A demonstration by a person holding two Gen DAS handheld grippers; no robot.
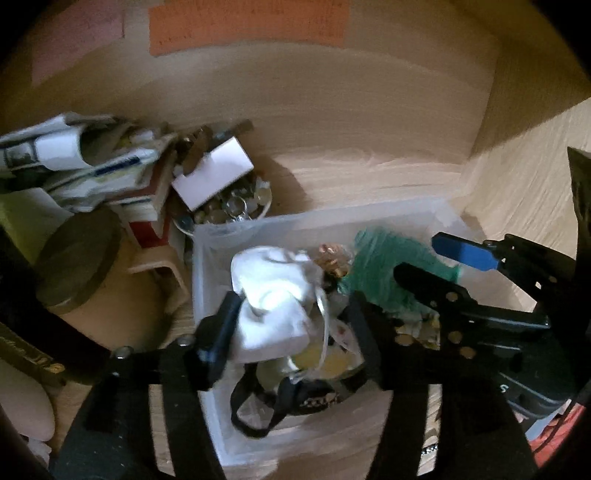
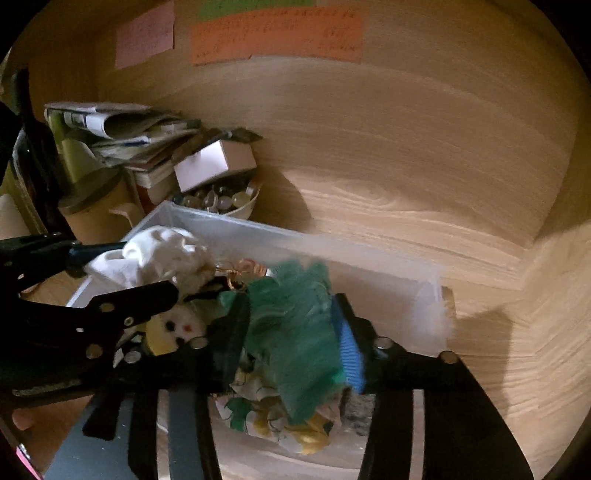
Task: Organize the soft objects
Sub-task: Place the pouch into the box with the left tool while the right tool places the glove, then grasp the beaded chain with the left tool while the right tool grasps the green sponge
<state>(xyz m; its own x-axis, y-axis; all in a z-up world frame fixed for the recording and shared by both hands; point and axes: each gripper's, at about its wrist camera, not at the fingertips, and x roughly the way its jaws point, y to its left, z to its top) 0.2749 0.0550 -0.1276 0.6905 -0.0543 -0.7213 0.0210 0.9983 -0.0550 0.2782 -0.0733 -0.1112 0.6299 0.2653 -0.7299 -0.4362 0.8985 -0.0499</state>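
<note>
A clear plastic bin point(image 1: 207, 280) point(image 2: 388, 291) stands on the wooden surface and holds soft things. My left gripper point(image 1: 288, 325) point(image 2: 125, 269) is over the bin with a white cloth bundle point(image 1: 269, 295) point(image 2: 162, 251) between its fingers. My right gripper point(image 2: 291, 339) point(image 1: 428, 258) is over the bin's right half with a green fringed cloth point(image 2: 295, 332) point(image 1: 384, 262) between its fingers. Under them lie a yellow and white soft toy point(image 2: 173, 328), a floral cloth point(image 2: 273, 417), a black strap point(image 1: 255, 402) and a gold trinket point(image 1: 332, 258).
At the back left are a stack of papers and books point(image 1: 85, 162), a white box point(image 1: 214, 173) on a bowl of glass marbles point(image 1: 236, 206), and a round lidded tub point(image 1: 81, 258). Coloured notes point(image 2: 277, 33) hang on the wooden back wall. A wooden side wall point(image 2: 554, 295) stands right.
</note>
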